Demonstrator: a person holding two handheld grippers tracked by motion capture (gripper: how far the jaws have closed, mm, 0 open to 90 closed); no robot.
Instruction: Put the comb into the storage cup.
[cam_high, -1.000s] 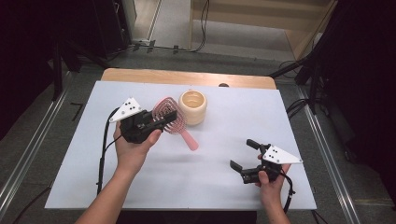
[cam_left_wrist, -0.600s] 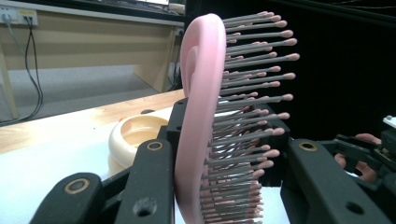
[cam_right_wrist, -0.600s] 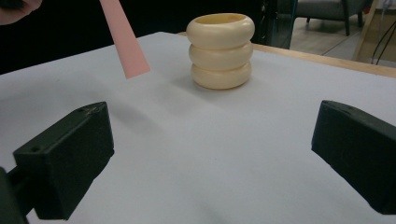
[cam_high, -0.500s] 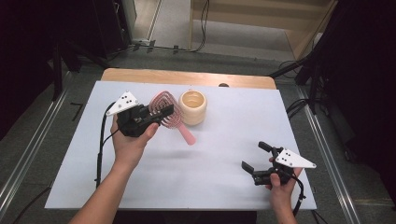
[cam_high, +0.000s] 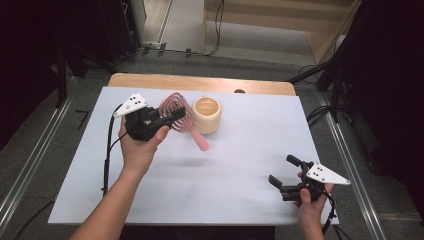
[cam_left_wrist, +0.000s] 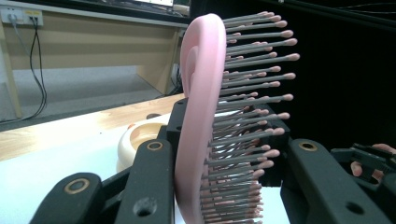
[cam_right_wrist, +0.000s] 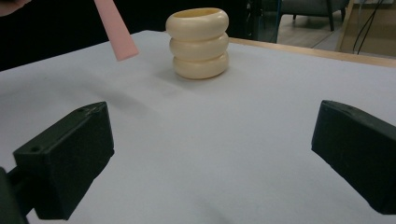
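Tongs first, from the left: your left tongs (cam_high: 172, 116) were pinching the pink hairbrush (cam_high: 176, 111) by its head, one jaw on the smooth back and the other in among the bristles, as the left gripper view showed. You held the brush lifted off the surface (cam_high: 240, 150) at the far left, head up and tilted, with its handle slanting down toward the near right, its tip hanging free just beside the cream holder (cam_high: 207, 114). The brush head sat just left of that holder's rim, apart from it as far as the high view let you tell.

That brush looked light and stiff in the frame, a hard plastic paddle. The bristles looked springy, though, so a jaw pressing on them would give and could let the head twist or slide. The smooth back looked slick too. A firmer place to take hold would be the neck or the flat handle, where both jaws meet solid plastic.

Moving right, the cream holder stood upright on the surface, a stack of three rounded rings with an open mouth, and it seemed sturdy and unlikely to tip from a light bump.

At the near right, your right tongs (cam_high: 284, 172) were spread wide with nothing between them, held low above the bare surface and well apart from both brush and holder. In the right gripper view they pointed toward the holder (cam_right_wrist: 198, 43), with the handle tip (cam_right_wrist: 116, 32) hanging above the surface to its left.
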